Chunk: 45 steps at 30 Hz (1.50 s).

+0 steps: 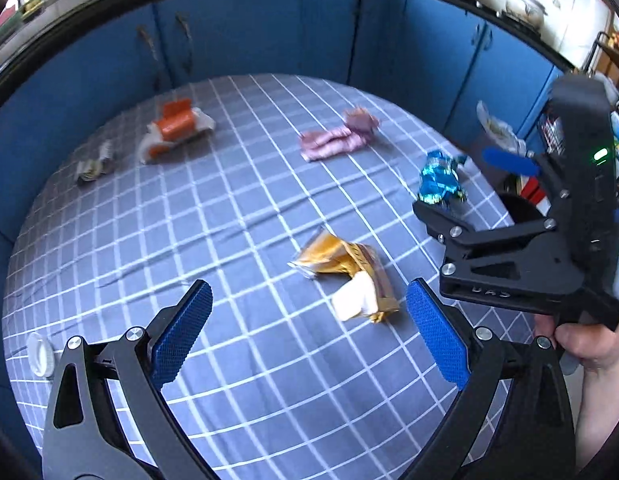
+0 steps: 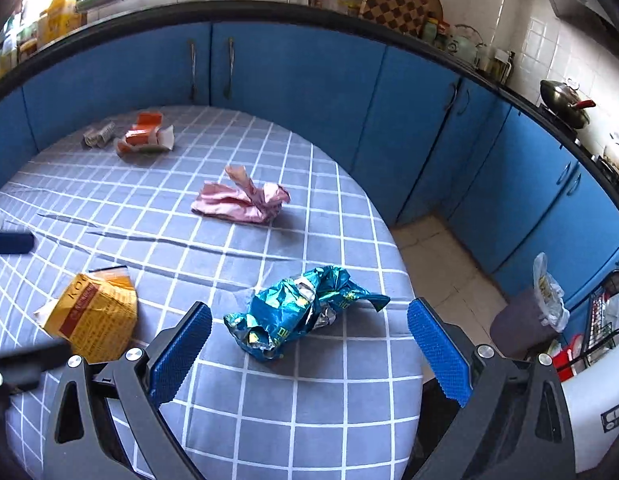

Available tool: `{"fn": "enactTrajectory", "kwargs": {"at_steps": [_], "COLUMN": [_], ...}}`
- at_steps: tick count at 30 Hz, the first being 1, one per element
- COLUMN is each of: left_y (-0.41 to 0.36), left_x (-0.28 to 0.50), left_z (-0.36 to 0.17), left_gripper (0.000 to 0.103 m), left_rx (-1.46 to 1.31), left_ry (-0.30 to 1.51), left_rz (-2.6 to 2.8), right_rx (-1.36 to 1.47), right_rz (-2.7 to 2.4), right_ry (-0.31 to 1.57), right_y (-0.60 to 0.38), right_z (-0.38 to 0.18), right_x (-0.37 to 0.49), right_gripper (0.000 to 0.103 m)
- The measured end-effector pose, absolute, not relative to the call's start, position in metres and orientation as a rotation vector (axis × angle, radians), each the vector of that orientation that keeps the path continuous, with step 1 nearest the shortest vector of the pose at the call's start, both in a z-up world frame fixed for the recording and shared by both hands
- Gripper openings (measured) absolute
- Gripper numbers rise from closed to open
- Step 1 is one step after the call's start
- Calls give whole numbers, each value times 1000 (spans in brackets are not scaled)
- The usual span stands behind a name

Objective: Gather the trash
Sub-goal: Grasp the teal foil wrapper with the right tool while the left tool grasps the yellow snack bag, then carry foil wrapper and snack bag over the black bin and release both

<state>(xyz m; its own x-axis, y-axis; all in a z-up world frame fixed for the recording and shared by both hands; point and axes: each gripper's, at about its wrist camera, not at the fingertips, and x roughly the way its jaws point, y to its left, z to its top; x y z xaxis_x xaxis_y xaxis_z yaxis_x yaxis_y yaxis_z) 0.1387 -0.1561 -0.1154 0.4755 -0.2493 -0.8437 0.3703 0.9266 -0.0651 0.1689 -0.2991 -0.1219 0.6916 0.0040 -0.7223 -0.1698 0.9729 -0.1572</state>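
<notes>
Blur smears the far edge of the checked cloth (image 1: 237, 216), so the small grey scrap (image 1: 94, 167) beside the orange packet (image 1: 177, 126) stays unreadable. My left gripper (image 1: 309, 320) hangs spread and empty, the creased gold wrapper (image 1: 349, 276) between its ribbed blue pads. My right gripper (image 2: 309, 336) is likewise splayed, straddling the crinkled teal foil bag (image 2: 301, 312). A crumpled pink wrapper (image 2: 243, 200) lies mid-table.

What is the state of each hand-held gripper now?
Left hand-held gripper: open, holding nothing, above the gold wrapper.
Right hand-held gripper: open, holding nothing, above the teal wrapper.
</notes>
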Motion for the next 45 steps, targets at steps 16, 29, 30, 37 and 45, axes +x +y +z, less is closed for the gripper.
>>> {"fn": "enactTrajectory", "kwargs": {"at_steps": [16, 29, 30, 37, 45], "left_y": [-152, -154, -154, -161, -184], "left_x": [153, 130, 128, 111, 98], "left_z": [-133, -96, -93, -70, -55], "left_gripper": [26, 19, 19, 18, 18], "left_rx": [91, 88, 86, 84, 121], "left_ry": [1073, 980, 970, 919, 896], "left_rz": [-327, -347, -348, -358, -385], "right_rx": [-216, -145, -145, -127, -126], "right_rz": [188, 189, 188, 182, 143], "right_ry": [822, 800, 796, 771, 737], "right_y": [-294, -308, -309, -321, -340], "right_z": [-124, -104, -101, -88, -72], "right_x": [165, 133, 130, 111, 90], "right_gripper": [47, 47, 47, 47, 47]}}
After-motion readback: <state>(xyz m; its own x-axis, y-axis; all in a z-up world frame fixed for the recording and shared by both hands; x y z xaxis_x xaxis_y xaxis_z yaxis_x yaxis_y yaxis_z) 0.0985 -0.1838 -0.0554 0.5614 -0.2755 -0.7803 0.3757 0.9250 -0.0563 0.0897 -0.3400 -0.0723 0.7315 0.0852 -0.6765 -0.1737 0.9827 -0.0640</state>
